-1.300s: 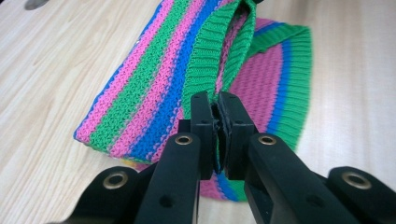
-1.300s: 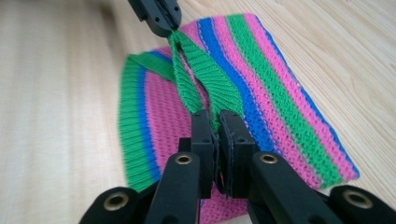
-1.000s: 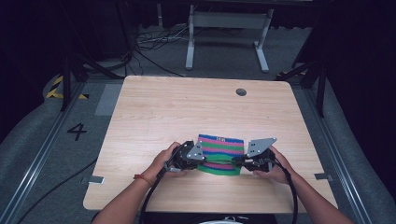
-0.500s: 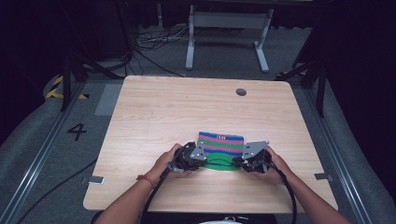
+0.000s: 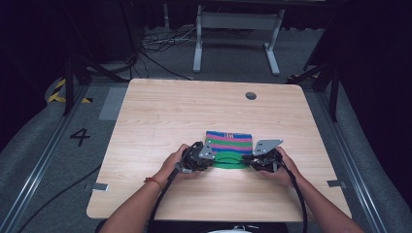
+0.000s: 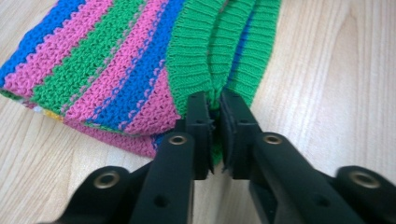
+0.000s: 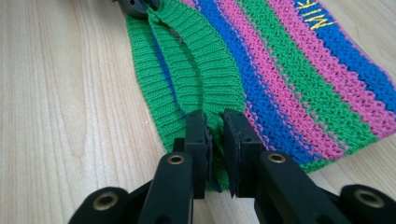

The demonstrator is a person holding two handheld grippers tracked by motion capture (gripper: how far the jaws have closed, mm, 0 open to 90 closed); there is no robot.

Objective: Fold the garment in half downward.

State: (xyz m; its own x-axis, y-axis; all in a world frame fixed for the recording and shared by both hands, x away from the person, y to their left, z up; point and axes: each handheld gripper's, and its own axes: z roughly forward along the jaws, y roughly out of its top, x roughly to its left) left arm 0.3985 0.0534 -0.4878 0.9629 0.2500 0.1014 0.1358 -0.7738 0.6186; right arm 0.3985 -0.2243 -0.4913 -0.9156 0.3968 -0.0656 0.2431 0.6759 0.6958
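Note:
A knitted cloth [image 5: 228, 141] striped pink, green and blue lies folded on the wooden table [image 5: 160, 116], its green ribbed hem [image 5: 228, 162] toward the person. My left gripper [image 5: 213, 159] pinches the hem's left end. In the left gripper view the pads [image 6: 200, 122] hold the green rib [image 6: 191, 65] between them, and the jaws have just been opening a little. My right gripper [image 5: 246, 159] is shut on the hem's right end. Green fabric [image 7: 187, 65] is clamped between the jaws of the right gripper [image 7: 215, 128]. The left gripper's tip [image 7: 135, 6] shows at the hem's far end.
The table has a round hole [image 5: 250, 95] near its far edge. A metal stand [image 5: 238, 29] and loose cables [image 5: 155, 48] lie on the floor beyond it. Yellow lettering [image 7: 313, 11] runs along one blue stripe of the cloth.
The right gripper has shifted slightly left and lower. The green hem between the two grippers now sags less toward the person. The left hand has stayed in place.

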